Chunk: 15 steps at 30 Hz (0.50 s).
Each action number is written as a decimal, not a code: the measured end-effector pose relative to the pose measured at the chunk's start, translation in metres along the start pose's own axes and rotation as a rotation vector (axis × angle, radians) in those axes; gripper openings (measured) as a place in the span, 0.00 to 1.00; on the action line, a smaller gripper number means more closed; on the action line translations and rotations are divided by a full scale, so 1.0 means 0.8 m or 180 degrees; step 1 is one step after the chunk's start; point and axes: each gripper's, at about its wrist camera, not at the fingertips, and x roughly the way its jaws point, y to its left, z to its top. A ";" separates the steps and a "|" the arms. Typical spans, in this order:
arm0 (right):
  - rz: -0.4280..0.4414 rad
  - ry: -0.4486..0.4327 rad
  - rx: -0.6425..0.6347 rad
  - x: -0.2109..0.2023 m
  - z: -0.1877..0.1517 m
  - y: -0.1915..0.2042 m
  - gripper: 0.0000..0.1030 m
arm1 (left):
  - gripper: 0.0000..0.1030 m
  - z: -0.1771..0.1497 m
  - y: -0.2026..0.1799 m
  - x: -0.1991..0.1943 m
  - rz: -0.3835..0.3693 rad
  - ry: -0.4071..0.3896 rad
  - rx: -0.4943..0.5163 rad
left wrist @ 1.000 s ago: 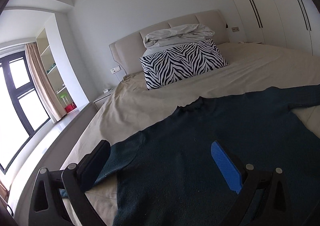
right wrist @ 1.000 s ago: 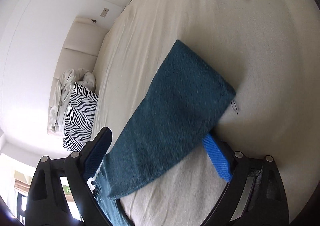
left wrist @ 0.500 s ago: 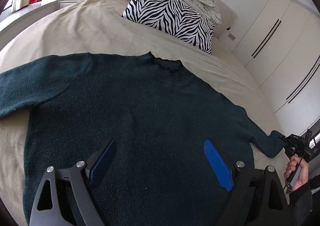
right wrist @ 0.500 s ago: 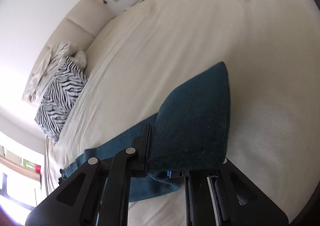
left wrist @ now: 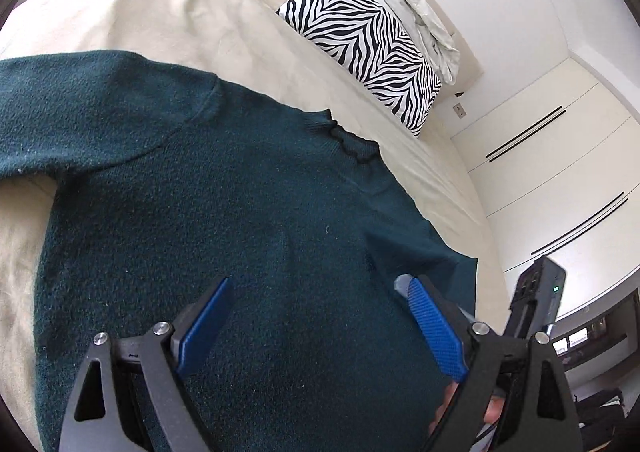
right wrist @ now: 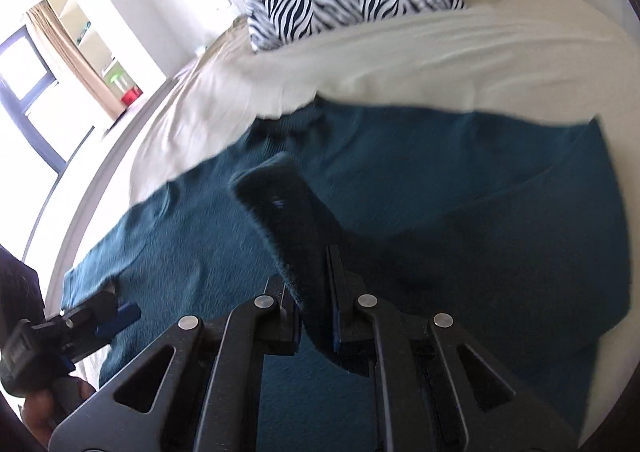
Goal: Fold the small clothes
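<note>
Dark green sweater (left wrist: 208, 220) spread flat on the bed (left wrist: 160, 12). Right gripper (right wrist: 312, 316) pinched tight on the sleeve cuff (right wrist: 280, 212), crossing over the chest. Left gripper (left wrist: 320, 324) spread wide, empty, above the hem. Best laid straight across, smoothed, then released.

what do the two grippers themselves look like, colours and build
Both match. The left gripper has black angular linkage arms with triangular cutouts and round silver pivot pins, ending in flat bright blue textured pads. The right gripper shows the same black frame and silver pins, with only thin blue pad edges visible. A bare hand is partly visible behind the left gripper's frame. No cables clearly show.
</note>
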 end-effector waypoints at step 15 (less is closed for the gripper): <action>0.0745 -0.0251 0.0817 -0.076 -0.161 -0.091 0.68 | 0.85 -0.014 -0.058 0.105 -0.0051 0.0646 0.0088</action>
